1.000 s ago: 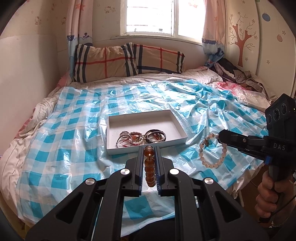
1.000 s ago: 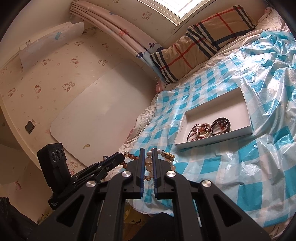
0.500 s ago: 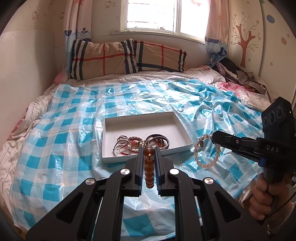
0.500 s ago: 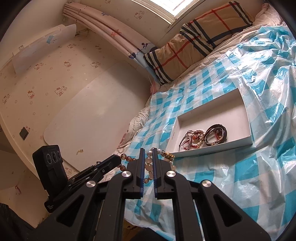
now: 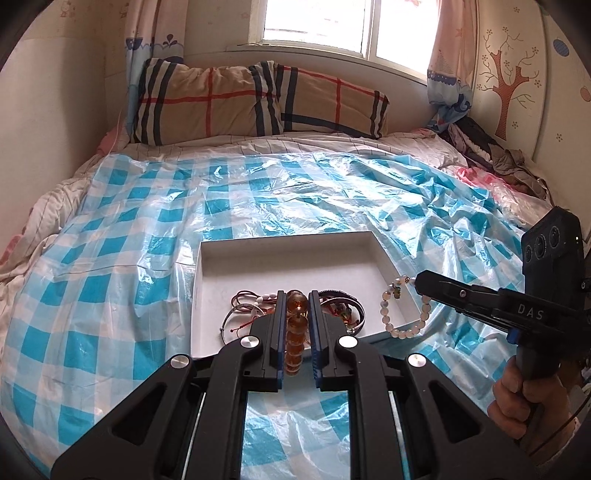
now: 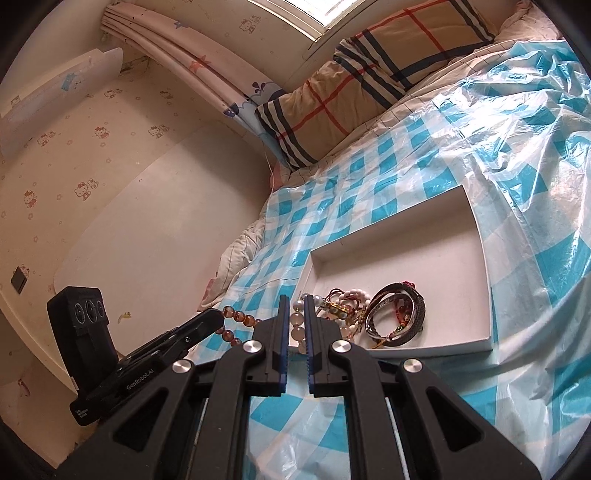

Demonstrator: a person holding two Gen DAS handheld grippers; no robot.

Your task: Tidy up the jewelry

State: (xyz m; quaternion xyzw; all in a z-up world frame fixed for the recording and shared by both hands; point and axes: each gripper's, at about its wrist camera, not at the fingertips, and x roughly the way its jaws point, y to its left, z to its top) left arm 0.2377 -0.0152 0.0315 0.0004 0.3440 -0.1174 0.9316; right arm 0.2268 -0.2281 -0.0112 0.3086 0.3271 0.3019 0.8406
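The left gripper [image 5: 297, 301] has its jaws pinched on an amber bracelet [image 5: 295, 332], whose round beads hang in a line between the two fingers. It hovers over the near edge of the tray [image 5: 291, 242], a shallow white box lying on the bed's blue-checked sheet [image 5: 110, 258]. In the right wrist view the amber beads [image 6: 236, 325] trail out from the tip of that gripper, left of the tray's near-left corner.

The right gripper [image 6: 295, 306] has its jaws closed on a pale bracelet [image 6: 297, 326]. From the left wrist view its loop of whitish beads [image 5: 402, 314] dangles off the tip of the right gripper [image 5: 419, 277], crossing the tray's right wall near the near-right corner. The right hand [image 5: 517, 398] grips the handle low at the frame's right edge.

Inside the tray, a tangle of red cord and white-bead pieces [image 5: 247, 306] lies at the near left, and dark bangles [image 6: 399, 314] sit just beside it to the right; both bunch against the near wall. The far half of the tray floor [image 6: 406, 243] is bare white. Around the tray the sheet is wrinkled, with higher folds to the right [image 5: 424, 192]. Pillows [image 5: 258, 99] line the head of the bed under the window [image 5: 314, 22], well apart from the tray. A pile of clothes [image 5: 491, 151] sits at the far right corner.
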